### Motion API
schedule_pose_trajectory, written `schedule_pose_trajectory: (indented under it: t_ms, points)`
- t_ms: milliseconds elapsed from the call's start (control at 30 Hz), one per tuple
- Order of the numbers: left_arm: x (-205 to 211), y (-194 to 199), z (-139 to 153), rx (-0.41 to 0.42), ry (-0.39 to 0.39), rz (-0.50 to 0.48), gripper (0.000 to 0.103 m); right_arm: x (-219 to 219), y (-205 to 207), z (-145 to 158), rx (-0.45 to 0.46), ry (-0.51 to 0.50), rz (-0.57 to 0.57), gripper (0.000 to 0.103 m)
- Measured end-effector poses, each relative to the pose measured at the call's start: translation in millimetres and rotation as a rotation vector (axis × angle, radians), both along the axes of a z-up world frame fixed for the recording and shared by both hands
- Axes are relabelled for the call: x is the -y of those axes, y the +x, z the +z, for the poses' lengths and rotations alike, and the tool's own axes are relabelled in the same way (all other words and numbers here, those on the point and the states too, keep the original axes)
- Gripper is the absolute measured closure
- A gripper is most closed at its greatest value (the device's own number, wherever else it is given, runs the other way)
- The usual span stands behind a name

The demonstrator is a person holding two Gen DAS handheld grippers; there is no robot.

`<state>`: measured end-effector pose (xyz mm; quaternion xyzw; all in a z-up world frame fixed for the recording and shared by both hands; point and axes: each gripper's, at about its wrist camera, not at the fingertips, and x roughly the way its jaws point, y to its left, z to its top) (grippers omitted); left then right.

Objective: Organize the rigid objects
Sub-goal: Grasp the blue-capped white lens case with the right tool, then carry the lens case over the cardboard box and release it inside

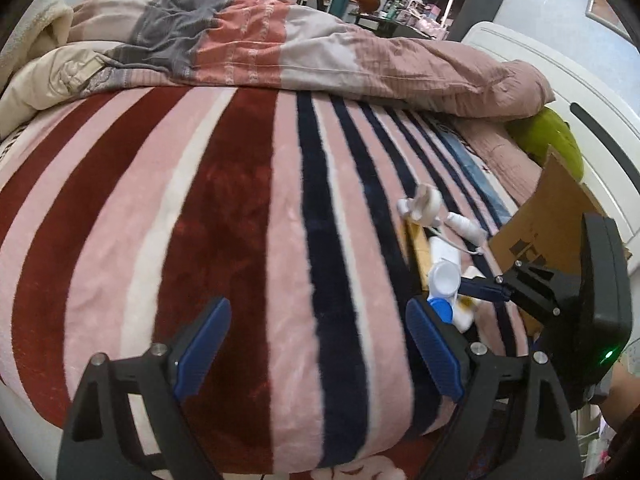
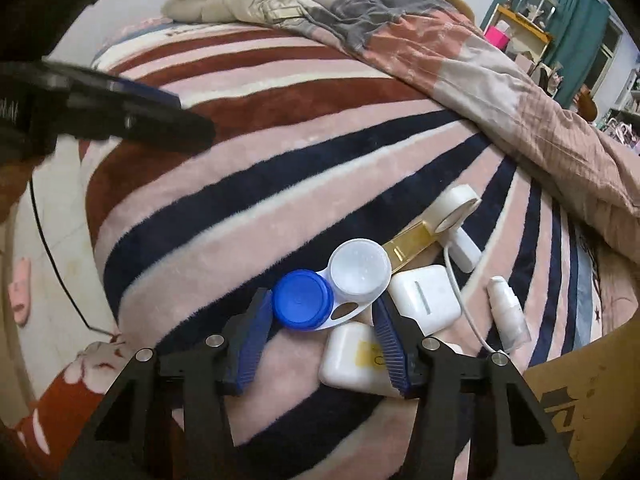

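A contact lens case (image 2: 332,292) with one blue cap and one white cap lies on the striped blanket (image 2: 248,184), partly over a white box with a yellow label (image 2: 352,356). My right gripper (image 2: 320,316) has the case between its blue pads, which touch its two ends. Beside it are a white charger block (image 2: 424,298), a small white bottle (image 2: 508,316) and a white round device on a gold plate (image 2: 452,208). My left gripper (image 1: 318,340) hangs open over bare blanket, left of the pile (image 1: 444,280). The right gripper (image 1: 484,290) shows there too.
An open cardboard box (image 2: 580,400) stands at the bed's right, its flap (image 1: 536,232) just past the pile. A crumpled quilt (image 1: 280,48) covers the far side of the bed. A white cable (image 2: 464,312) runs among the items. Floor and a pink slipper (image 2: 20,292) lie left.
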<state>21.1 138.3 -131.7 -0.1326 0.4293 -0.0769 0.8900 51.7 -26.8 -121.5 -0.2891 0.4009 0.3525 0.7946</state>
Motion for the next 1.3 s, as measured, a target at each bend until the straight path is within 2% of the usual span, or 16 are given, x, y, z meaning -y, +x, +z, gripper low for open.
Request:
schedule_pose_trajectory:
  t_ms: [233,300,367,400,467,533,633,800,967,1067,1133,1167,1200,1233,1267,1300]
  points:
    - [40.2,-0.1,52.4,0.088,-0.123,-0.183,0.016,15.0,-13.3,56.7,-0.022,0.174,0.032,0.056]
    - [54.0,3.5,71.3,0.105,-0.138,-0.204,0.021,20.9,-16.8,81.6,-0.011,0.229,0.046,0.056]
    - [70.0,8.5,90.4,0.119,-0.149,-0.239,0.048,29.5,-20.1,105.1,0.006,0.276,0.049,0.056]
    - [82.5,11.6,102.0,0.132,-0.158,-0.278,0.05,34.7,-21.0,114.8,0.015,0.295,0.048,0.056]
    - [101.6,15.9,118.0,0.151,-0.148,-0.323,0.067,49.4,-20.9,135.3,0.042,0.33,0.031,0.056]
    - [125.6,23.1,135.1,0.17,-0.14,-0.374,0.078,65.0,-17.6,149.3,0.066,0.359,0.009,0.056]
    - [168.3,39.5,154.5,0.184,-0.081,-0.441,0.078,98.3,-8.9,165.8,0.088,0.399,-0.049,0.056]
    - [231.3,70.4,158.9,0.127,-0.069,-0.544,0.078,156.0,11.1,176.5,0.074,0.429,-0.18,0.056]
    - [277.5,103.4,137.0,-0.013,-0.064,-0.616,0.077,199.8,42.9,164.9,-0.054,0.385,-0.286,0.056]
    - [294.2,113.2,123.3,-0.082,-0.014,-0.613,0.078,208.4,58.1,150.0,-0.147,0.33,-0.335,0.055]
    - [293.7,113.6,121.8,-0.088,0.002,-0.598,0.069,209.0,62.2,142.6,-0.171,0.297,-0.351,0.055]
    - [292.3,112.9,122.5,-0.083,0.0,-0.593,0.056,209.0,63.7,140.4,-0.177,0.283,-0.358,0.055]
    - [286.4,110.9,126.5,-0.065,0.001,-0.577,0.05,209.1,64.7,139.6,-0.18,0.275,-0.364,0.052]
    - [280.6,107.7,130.0,-0.047,0.005,-0.562,0.042,210.7,63.6,139.7,-0.18,0.275,-0.368,0.043]
    - [274.9,106.7,133.4,-0.028,0.009,-0.546,0.041,211.7,63.8,140.8,-0.177,0.284,-0.373,0.037]
    - [266.7,104.6,136.8,-0.014,0.009,-0.532,0.041,213.6,61.4,142.9,-0.168,0.291,-0.376,0.036]
